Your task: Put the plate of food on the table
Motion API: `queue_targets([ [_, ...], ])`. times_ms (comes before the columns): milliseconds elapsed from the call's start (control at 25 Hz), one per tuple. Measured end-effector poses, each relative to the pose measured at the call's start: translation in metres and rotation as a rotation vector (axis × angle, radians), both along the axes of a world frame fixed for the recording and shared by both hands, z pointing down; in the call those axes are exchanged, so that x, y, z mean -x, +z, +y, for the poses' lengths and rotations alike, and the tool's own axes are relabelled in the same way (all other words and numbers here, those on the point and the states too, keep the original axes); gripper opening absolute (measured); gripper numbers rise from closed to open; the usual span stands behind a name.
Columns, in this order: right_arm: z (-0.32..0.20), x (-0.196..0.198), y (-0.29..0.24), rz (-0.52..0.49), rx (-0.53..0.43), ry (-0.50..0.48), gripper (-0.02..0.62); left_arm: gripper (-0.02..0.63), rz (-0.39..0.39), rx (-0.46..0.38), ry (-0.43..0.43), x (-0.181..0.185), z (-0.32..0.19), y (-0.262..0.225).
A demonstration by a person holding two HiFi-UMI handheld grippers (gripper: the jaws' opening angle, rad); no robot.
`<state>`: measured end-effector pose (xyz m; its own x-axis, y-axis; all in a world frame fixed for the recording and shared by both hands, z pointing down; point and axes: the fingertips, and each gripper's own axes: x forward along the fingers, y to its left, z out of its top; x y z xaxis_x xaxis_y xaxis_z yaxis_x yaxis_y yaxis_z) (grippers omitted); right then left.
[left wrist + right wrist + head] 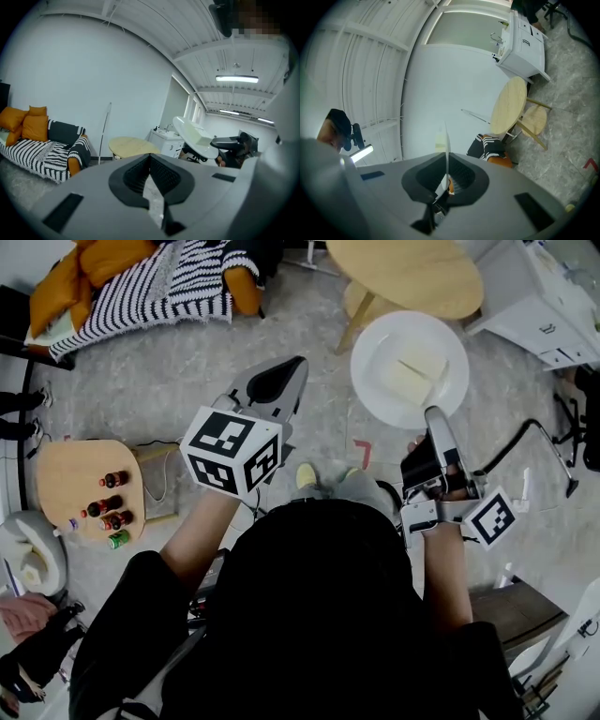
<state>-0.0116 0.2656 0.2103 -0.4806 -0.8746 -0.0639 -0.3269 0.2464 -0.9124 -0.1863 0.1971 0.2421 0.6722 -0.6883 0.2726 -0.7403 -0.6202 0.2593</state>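
Pinching plate point(373, 371) rim near table point(412, 277) edge

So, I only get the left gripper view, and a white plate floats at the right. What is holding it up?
Observer: The right gripper, shut on the plate at its near rim.
Visitor: Anything else around that I miss?
Observer: In the head view, a low wooden table off to the left carries small bottles.
Visitor: And the plate's load?
Observer: Seen from above, pale rectangular slabs.
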Motion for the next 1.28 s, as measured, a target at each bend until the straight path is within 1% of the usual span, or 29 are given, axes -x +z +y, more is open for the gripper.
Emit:
queue_targets([
  [840,-0.001,0.000,-0.006,0.006,0.001,0.046,0.018,0.005,0.035,-0.019,0.032,0.000,-0.006,-0.008],
  [1160,-0.013,-0.011,-0.003,0.003,-0.026,0.064,0.018,0.005,0.027,-0.037,0.042,-0.006,-0.017,-0.007],
  [1280,-0.035,-0.019,0.000,-0.007,-0.025,0.059,0.018,0.005,0.019,-0.044,0.044,-0.016,-0.036,-0.010],
])
